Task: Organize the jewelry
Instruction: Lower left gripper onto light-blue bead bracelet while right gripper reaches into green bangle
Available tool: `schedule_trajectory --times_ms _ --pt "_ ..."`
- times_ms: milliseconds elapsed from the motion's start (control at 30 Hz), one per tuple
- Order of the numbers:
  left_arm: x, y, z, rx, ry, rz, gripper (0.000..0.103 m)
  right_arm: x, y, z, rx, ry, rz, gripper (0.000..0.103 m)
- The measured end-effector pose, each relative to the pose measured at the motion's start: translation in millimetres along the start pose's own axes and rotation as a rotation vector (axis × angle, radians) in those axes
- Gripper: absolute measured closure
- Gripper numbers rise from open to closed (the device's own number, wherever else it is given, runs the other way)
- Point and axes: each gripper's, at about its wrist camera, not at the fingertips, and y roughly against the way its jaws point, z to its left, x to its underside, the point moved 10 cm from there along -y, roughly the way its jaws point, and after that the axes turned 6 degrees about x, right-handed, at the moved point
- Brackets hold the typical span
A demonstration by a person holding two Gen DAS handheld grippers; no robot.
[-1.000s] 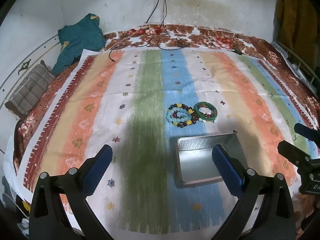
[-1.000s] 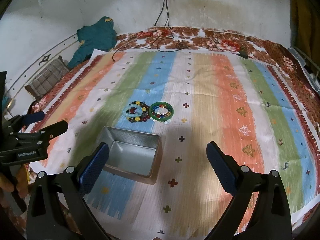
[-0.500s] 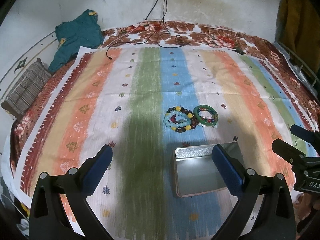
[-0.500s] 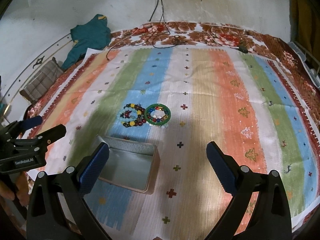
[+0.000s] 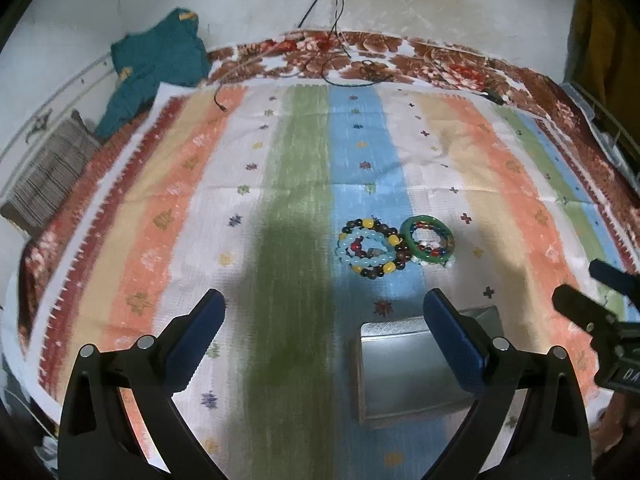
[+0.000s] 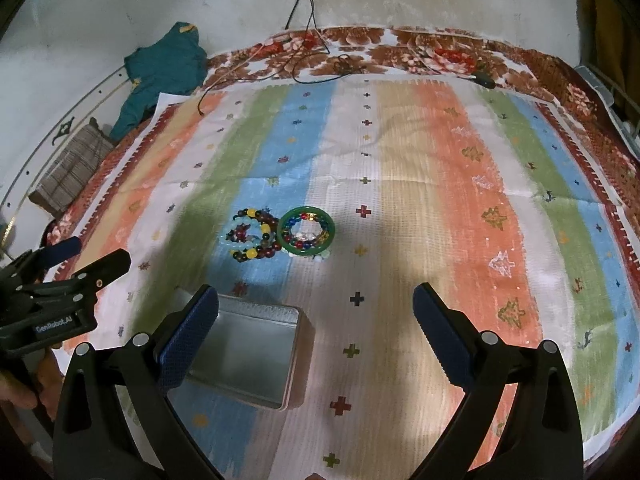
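Two heaps of bracelets lie side by side on the striped cloth: a beaded pile [image 5: 370,250] [image 6: 254,238] with pale blue, yellow and dark beads, and a green bangle [image 5: 428,240] [image 6: 306,231] ringing coloured beads. An open metal tin [image 5: 404,372] [image 6: 244,360] sits on the cloth nearer to me than the bracelets. My left gripper [image 5: 324,320] hovers open above the cloth, short of the beaded pile, with the tin behind its right finger. My right gripper [image 6: 316,316] is open too, with the tin under its left finger. Each gripper holds nothing.
The striped cloth [image 5: 168,216] [image 6: 460,184] covers a floral bedspread [image 5: 436,60]. A teal garment [image 5: 156,68] and a striped cushion [image 5: 44,176] lie at the far left. Cables [image 6: 304,48] trail from the wall onto the bed's far edge. A person's hand [image 6: 16,392] holds the left gripper.
Both grippers have moved forward and lower toward the bracelets, which now look larger. The tin has slid nearer to the bottom of both views. Both stay open.
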Motion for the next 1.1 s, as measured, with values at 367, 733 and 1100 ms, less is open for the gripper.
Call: schedule_trajectory --times_ms 367,733,1100 --pt "-8 -39 11 -0.006 0.042 0.048 0.008 -7 -29 0 0.005 -0.016 0.051 0.004" --pt "-11 -73 17 -0.022 0.044 0.102 0.010 -12 -60 0 -0.015 -0.065 0.115 0.004" --pt "-8 -102 23 -0.032 0.043 0.145 0.014 -14 -88 -1 -0.021 -0.119 0.172 0.005"
